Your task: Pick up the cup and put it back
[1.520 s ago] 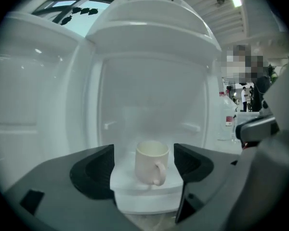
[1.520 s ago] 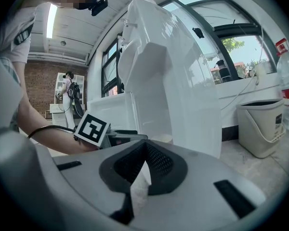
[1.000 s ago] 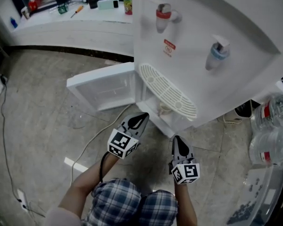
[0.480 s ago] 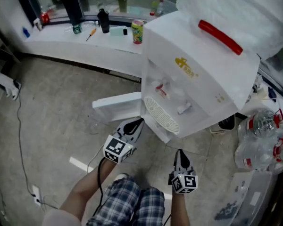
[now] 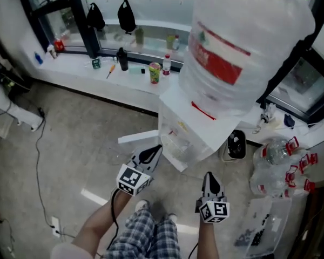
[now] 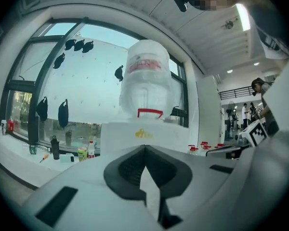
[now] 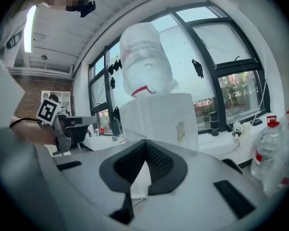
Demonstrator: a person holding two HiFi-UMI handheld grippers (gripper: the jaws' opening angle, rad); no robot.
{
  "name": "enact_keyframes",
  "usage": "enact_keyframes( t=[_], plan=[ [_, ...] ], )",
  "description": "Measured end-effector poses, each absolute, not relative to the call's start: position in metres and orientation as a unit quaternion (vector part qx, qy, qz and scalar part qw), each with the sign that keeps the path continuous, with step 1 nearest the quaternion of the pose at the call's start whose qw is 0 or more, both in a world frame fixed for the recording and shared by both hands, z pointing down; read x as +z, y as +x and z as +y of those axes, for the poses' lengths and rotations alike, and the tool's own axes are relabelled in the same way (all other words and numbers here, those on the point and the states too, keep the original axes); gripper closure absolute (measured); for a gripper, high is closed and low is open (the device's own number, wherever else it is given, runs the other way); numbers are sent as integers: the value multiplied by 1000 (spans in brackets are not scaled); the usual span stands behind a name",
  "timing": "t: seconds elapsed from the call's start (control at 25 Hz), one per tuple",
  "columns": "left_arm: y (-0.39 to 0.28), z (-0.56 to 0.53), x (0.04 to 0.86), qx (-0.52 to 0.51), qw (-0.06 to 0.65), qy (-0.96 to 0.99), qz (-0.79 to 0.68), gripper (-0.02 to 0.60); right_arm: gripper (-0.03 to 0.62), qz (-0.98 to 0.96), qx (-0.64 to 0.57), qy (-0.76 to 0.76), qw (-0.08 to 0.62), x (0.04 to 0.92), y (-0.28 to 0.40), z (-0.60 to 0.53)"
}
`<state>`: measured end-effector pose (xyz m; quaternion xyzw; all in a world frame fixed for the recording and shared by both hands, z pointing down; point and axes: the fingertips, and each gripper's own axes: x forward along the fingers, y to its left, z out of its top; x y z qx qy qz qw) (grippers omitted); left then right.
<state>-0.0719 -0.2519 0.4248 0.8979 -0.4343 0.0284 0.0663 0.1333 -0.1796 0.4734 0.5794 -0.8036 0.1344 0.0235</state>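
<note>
No cup shows in any view. The white water dispenser (image 5: 184,129) stands ahead with a large clear bottle (image 5: 243,47) on top, and its lower cabinet door (image 5: 136,139) hangs open to the left. My left gripper (image 5: 155,148) is shut and empty, its tips near the dispenser's lower left corner in the head view. My right gripper (image 5: 209,175) is also shut and empty, held in front of the dispenser. The left gripper (image 6: 144,148) and the right gripper (image 7: 144,142) each look level at the dispenser's (image 6: 135,136) upper body and the bottle (image 7: 144,61).
A white window ledge (image 5: 86,72) behind carries a green can (image 5: 154,73), a black flask (image 5: 122,59) and small bottles. Several water bottles (image 5: 275,166) and a clear bin (image 5: 262,225) stand on the floor at right. A cable (image 5: 40,161) lies at left.
Both grippers and the head camera have risen from in front of the open lower cabinet to dispenser-top height. The cup seen in the cabinet earlier is out of sight. Both stay shut.
</note>
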Motion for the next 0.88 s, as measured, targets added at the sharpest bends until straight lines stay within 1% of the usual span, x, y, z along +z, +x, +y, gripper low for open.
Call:
enact_keyframes(
  t=[0.28, 0.48, 0.68, 0.88],
  plan=[
    [-61, -246, 276, 10, 67, 903, -424, 557, 577, -810, 90, 579, 12, 308, 139, -182],
    [-62, -256, 196, 4, 25, 896, -443, 557, 578, -818, 38, 574, 19, 222, 135, -186],
    [-63, -257, 154, -8, 4, 896, -445, 557, 577, -816, 10, 579, 0, 170, 140, -189],
    [-63, -251, 147, -3, -1, 896, -445, 557, 577, -799, 19, 600, -25, 155, 153, -187]
  ],
)
